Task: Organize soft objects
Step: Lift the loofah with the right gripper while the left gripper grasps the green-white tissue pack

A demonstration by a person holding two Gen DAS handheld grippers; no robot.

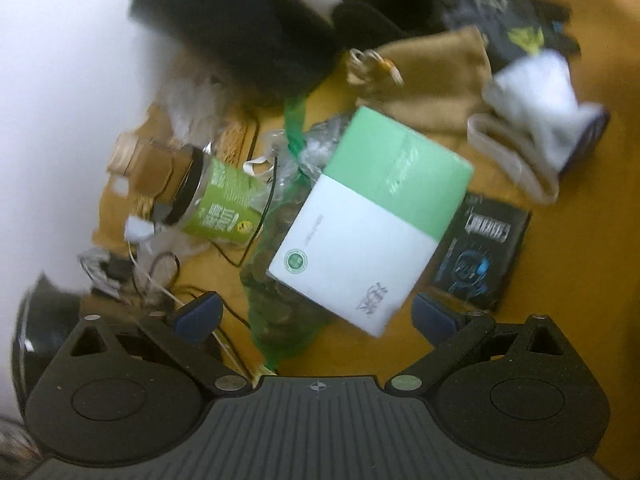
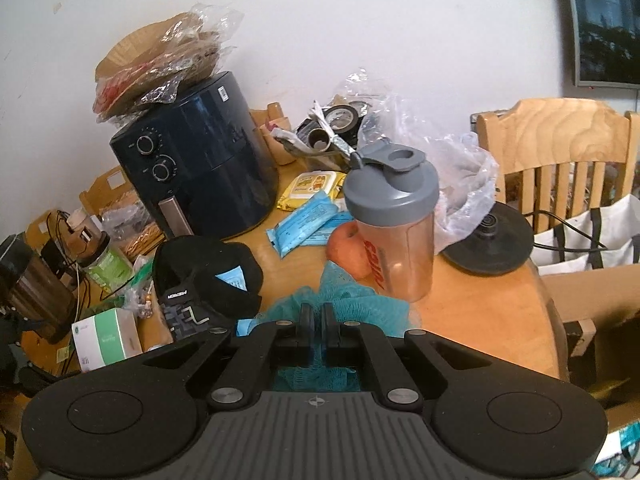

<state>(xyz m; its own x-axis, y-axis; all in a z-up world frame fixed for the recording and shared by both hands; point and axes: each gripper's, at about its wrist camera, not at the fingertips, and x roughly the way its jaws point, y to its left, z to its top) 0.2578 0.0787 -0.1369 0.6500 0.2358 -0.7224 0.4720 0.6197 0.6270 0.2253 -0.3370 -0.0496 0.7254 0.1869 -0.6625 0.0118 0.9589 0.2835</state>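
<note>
My right gripper [image 2: 317, 318] is shut on a teal mesh bath sponge [image 2: 360, 300], which bunches around and under the fingers above the wooden table [image 2: 480, 304]. A black knit hat [image 2: 208, 268] lies to its left. In the blurred left wrist view, my left gripper [image 1: 318, 314] is open, its blue-padded fingertips [image 1: 200, 314] spread above a green and white box [image 1: 372, 216] and a green net bag [image 1: 280, 320], touching neither. A tan cloth pouch [image 1: 432, 80] and a white rolled cloth [image 1: 536, 96] lie beyond the box.
A dark air fryer [image 2: 200, 164] stands at the back left, and a grey-lidded shaker bottle [image 2: 394, 220] with an apple [image 2: 346, 248] stands just ahead. Wipe packs [image 2: 308, 224], a green jar [image 1: 224, 200], cables, a black box [image 1: 476, 252] and a chair [image 2: 560, 152] crowd the table.
</note>
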